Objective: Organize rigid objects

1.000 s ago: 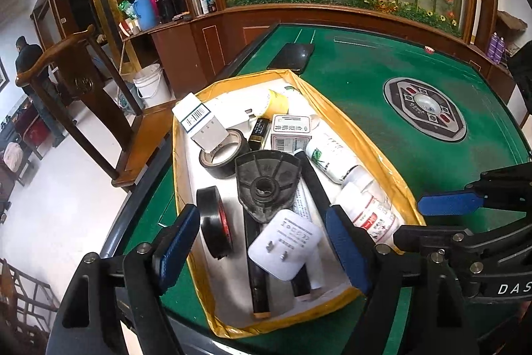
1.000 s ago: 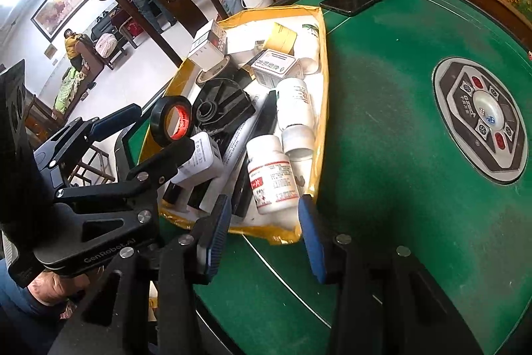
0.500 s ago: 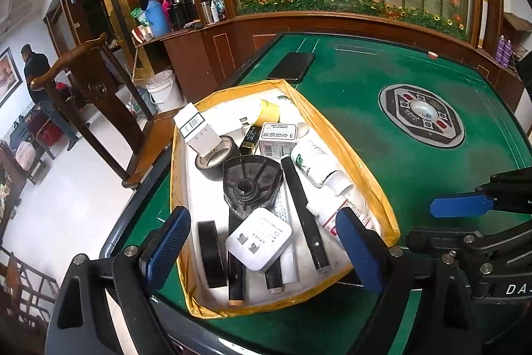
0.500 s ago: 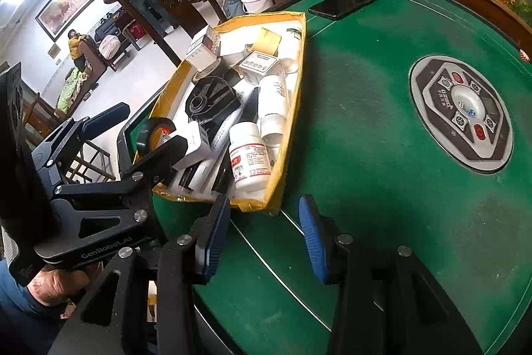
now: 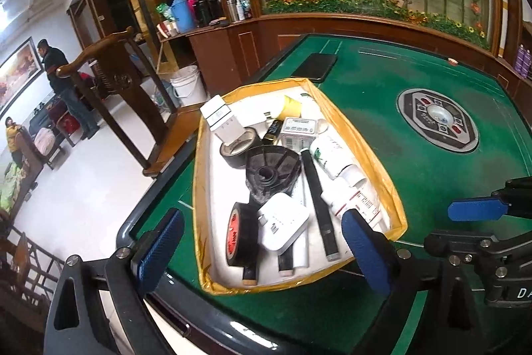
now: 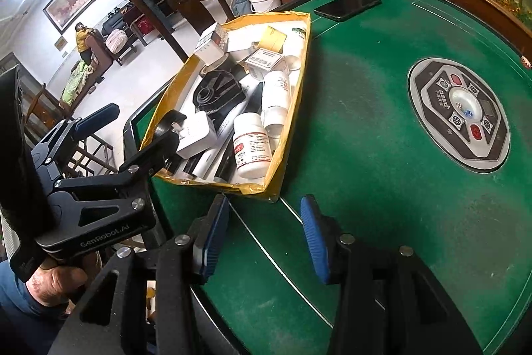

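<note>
Shallow yellow-taped cardboard tray (image 5: 382,168) on green felt bench (image 5: 415,162), long axis running away from left gripper (image 5: 262,252), jaws opening, nothing between; right gripper (image 6: 262,238) jaws apart, empty.

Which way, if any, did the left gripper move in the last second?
Yes: left gripper backed away from the yellow tray, which now sits farther ahead; jaws opening, empty.

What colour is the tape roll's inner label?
Red, on the black tape roll standing on edge in the tray; clearest in the left wrist view.
</note>
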Motion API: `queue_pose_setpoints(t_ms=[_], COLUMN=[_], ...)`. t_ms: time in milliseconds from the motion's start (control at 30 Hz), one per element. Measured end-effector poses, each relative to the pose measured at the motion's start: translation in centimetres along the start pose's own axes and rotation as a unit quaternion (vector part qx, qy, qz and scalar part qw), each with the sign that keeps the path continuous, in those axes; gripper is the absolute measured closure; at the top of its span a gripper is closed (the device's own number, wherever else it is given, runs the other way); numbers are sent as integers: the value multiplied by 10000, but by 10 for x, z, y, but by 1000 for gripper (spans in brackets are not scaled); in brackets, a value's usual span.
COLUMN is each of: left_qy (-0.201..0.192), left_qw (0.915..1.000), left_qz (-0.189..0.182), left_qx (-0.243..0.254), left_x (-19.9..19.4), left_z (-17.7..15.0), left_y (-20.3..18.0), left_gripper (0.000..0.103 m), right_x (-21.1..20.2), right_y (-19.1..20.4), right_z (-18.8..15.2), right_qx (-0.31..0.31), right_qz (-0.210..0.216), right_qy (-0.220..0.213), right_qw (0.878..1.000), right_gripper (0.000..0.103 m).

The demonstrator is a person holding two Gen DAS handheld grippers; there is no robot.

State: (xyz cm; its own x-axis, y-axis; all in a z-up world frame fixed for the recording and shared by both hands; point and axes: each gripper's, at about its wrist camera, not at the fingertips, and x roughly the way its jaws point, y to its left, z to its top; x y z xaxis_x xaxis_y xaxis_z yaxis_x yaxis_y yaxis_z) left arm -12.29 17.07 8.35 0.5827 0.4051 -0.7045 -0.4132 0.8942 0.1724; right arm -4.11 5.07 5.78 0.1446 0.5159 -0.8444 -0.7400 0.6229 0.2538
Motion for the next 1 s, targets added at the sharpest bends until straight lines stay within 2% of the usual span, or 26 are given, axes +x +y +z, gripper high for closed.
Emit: queue_pose_setpoints(t_ms=[200, 533, 767, 933, 1000], left_qy=[85, 185, 394, 358, 378], left_qw=[9997, 9979, 9970, 9943, 9949], left_qz=[207, 613, 602, 978, 874], left_qx=[-30, -76, -285, -229, -329], left_x=[-5, -15, -24, -37, -39], left_z=[-1, 1, 13, 22, 23], left_y=[7, 22, 39, 47, 53], left_gripper=[1, 1, 1, 1, 1], right_x=[-1, -1, -1, -2, -3], right_y=[4, 11, 15, 18, 19], right_z=[-3, -9, -8, -5, -3], right_qx=[-59, -135, -218, -308, -348], right_qz=[27, 52, 65, 55, 61], right_qy=[8, 36, 19, -30, -63], right_qw=[10000, 9999, 9997, 9995, 9994], right_gripper=[59, 58, 58, 58, 58])
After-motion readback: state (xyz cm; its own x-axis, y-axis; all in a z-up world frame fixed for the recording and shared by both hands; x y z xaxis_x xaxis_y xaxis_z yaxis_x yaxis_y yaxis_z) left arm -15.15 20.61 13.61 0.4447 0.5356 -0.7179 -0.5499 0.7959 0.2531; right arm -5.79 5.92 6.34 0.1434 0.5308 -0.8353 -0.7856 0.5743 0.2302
